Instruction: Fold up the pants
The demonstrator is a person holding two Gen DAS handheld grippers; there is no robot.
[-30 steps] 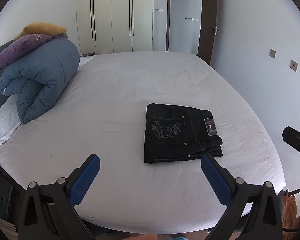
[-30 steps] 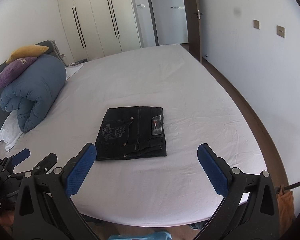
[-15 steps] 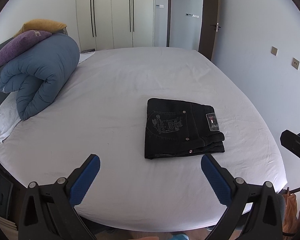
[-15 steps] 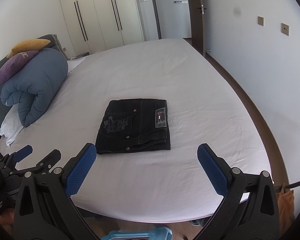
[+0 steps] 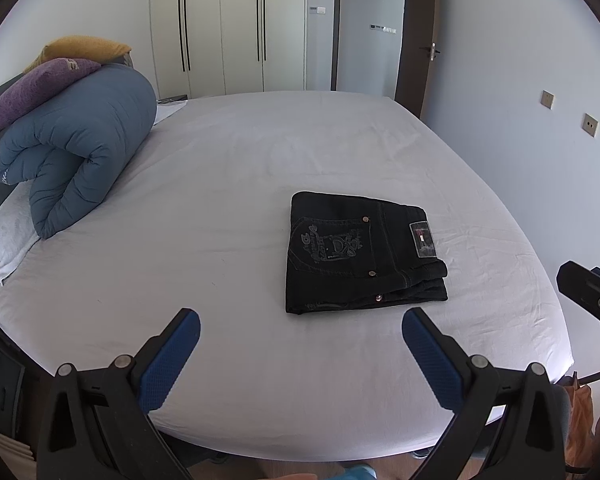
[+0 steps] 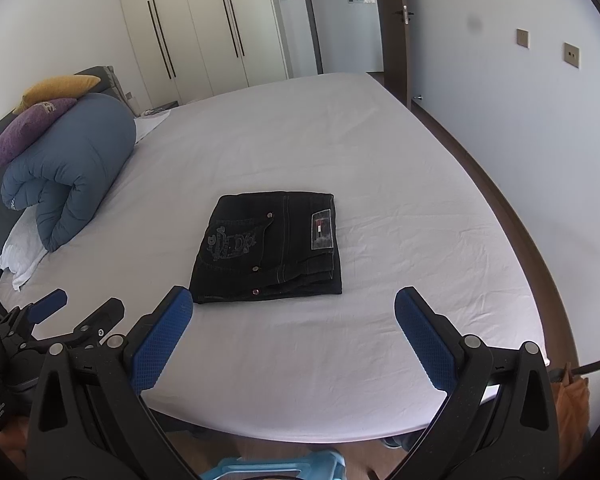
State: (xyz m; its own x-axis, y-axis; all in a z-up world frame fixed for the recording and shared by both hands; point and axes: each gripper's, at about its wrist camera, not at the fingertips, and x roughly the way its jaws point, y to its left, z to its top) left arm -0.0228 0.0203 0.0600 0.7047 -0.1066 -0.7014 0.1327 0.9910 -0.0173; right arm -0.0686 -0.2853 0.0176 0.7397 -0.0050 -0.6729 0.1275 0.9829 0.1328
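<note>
Black pants (image 5: 360, 254) lie folded into a compact rectangle on the white bed (image 5: 240, 184), back pocket and label facing up; they also show in the right wrist view (image 6: 270, 248). My left gripper (image 5: 300, 354) is open and empty, held above the near edge of the bed, short of the pants. My right gripper (image 6: 294, 336) is open and empty, also short of the pants. The right gripper's body shows at the right edge of the left wrist view (image 5: 590, 298), and the left gripper shows at the lower left of the right wrist view (image 6: 76, 312).
A rolled blue duvet (image 5: 76, 160) with purple (image 5: 36, 88) and yellow (image 5: 84, 46) pillows lies at the bed's left end. White wardrobes (image 5: 228, 28) and an open door (image 5: 416, 36) stand behind. A wall (image 6: 540, 120) runs along the right side.
Both grippers have pulled back and risen slightly, so the bed's near edge shows more. The pants lie unmoved. Both grippers stay open.
</note>
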